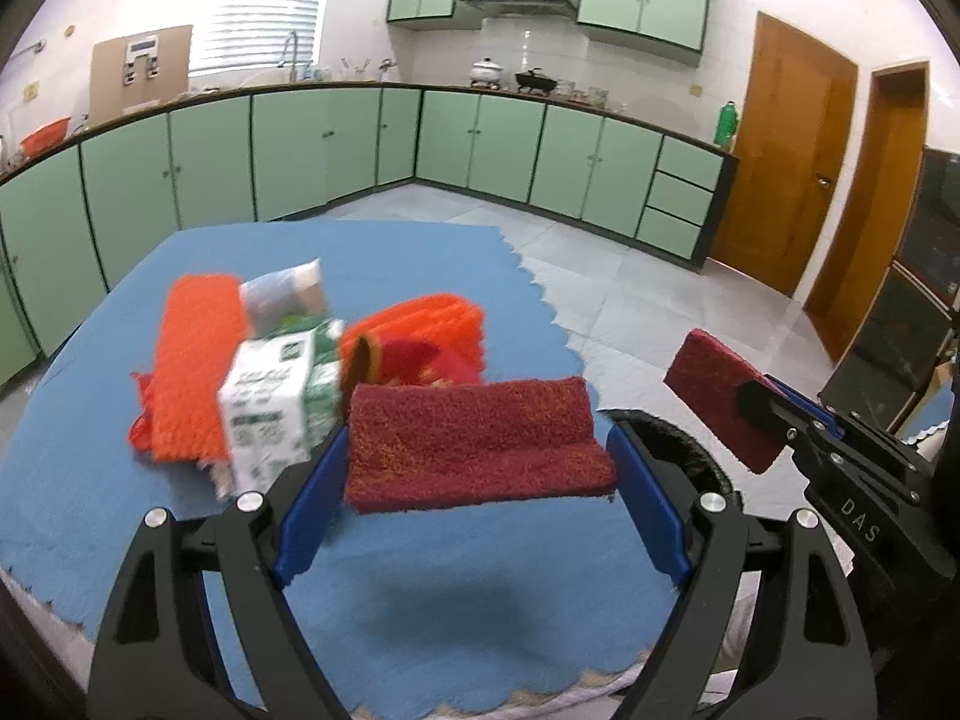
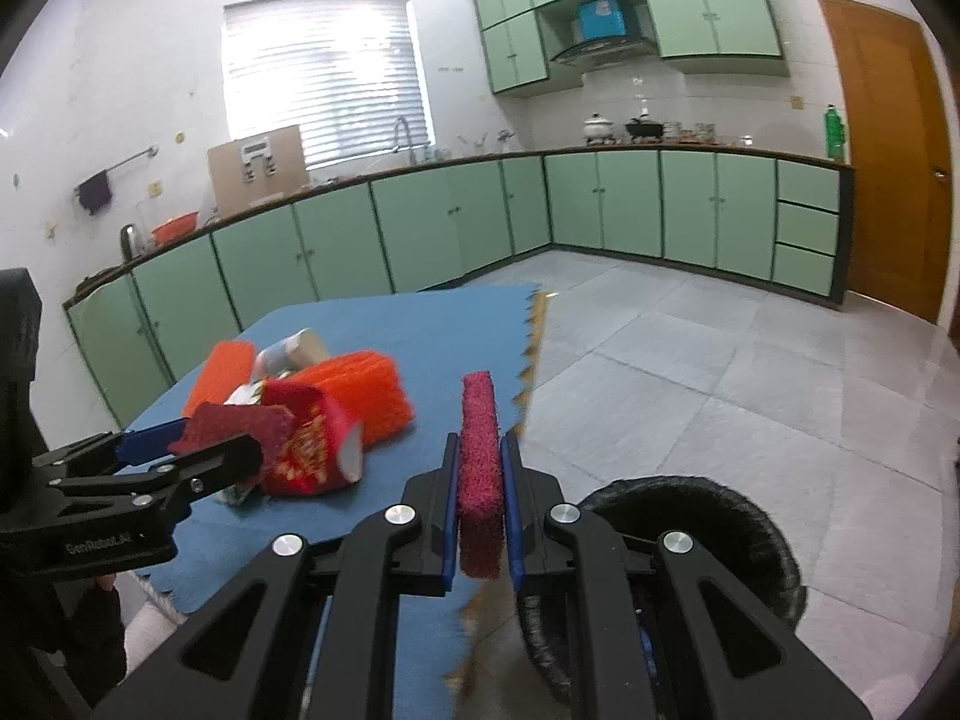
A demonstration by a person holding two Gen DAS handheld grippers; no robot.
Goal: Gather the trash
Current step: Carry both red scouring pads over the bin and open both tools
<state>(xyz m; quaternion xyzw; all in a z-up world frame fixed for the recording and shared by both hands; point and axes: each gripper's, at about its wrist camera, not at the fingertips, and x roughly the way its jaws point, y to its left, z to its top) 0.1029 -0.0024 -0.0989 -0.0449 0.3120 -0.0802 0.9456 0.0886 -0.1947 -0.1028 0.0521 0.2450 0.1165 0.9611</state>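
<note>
My left gripper [image 1: 480,438] is shut on a dark red scouring pad [image 1: 474,462], gripped by its two ends and hanging above the blue mat [image 1: 420,612]. My right gripper [image 2: 480,441] is shut on a second dark red pad [image 2: 480,516], which stands on edge between the blue pads. In the left wrist view the right gripper [image 1: 757,407] shows at the right with its pad [image 1: 708,384]. On the mat lies a pile: orange scouring pads [image 1: 192,360], a white and green carton [image 1: 270,414], a red paper container [image 2: 306,450].
A black round bin [image 2: 690,540] stands on the tiled floor just off the mat's right edge, below my right gripper. Green kitchen cabinets [image 2: 600,210] line the walls behind. A wooden door [image 2: 888,150] is at the far right.
</note>
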